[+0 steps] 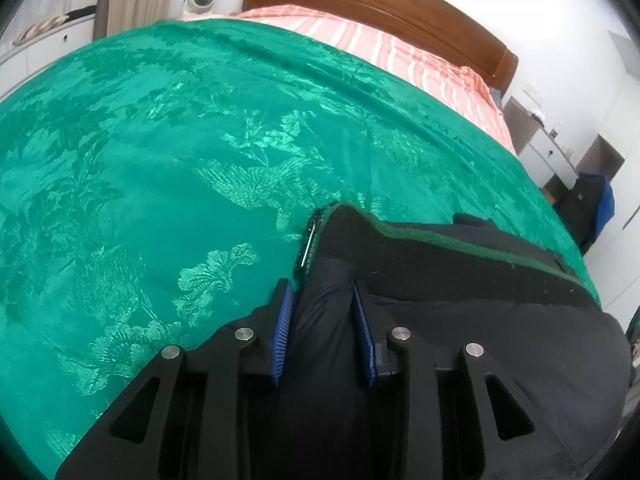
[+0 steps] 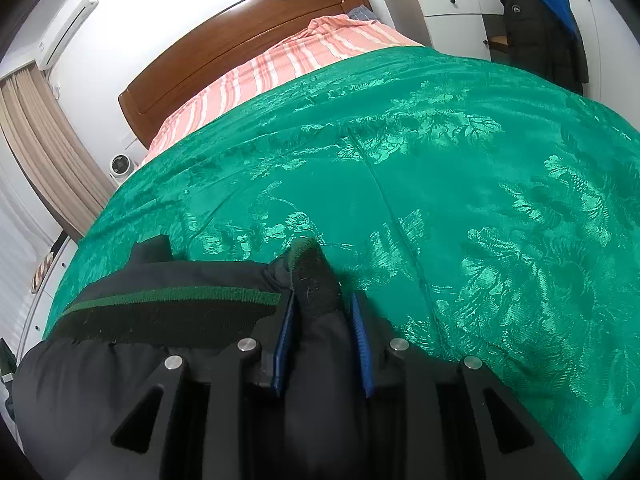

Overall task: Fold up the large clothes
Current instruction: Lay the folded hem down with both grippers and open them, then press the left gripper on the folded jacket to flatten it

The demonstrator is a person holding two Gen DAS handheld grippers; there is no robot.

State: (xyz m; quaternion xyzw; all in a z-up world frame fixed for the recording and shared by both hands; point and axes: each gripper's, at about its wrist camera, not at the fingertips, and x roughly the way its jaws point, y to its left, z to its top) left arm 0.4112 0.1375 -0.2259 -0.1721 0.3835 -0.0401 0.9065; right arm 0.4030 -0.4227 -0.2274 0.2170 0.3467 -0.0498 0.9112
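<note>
Centrally, a dark padded jacket (image 1: 460,320) is seen lying at the near edge of a bed, spread on a green patterned bedspread (image 1: 160,160); a knitted black hem with a thin green stripe (image 1: 460,246) is seen running across its upper edge, and a metal zipper pull (image 1: 307,246) hangs at the corner seen from the left wrist view. A bunched fold of the jacket's fabric is seen between the blue pads of the left gripper (image 1: 322,294); the pads stand somewhat apart with the cloth filling the gap, and whether they press on it cannot be told. Likewise, the other corner of the hem (image 2: 316,280) is seen standing up between the pads of the right gripper (image 2: 322,304); its jaws are narrowly apart around the cloth, and a firm clamp cannot be confirmed. Beyond the bedspread a pink striped sheet (image 2: 280,64) is laid against a brown wooden headboard (image 2: 240,32); a small white fan (image 2: 119,168) is placed beside the bed near beige curtains (image 2: 44,148); a white cabinet (image 2: 452,20) is seen at the far side, with a dark coat (image 2: 536,28) hung next to it.
</note>
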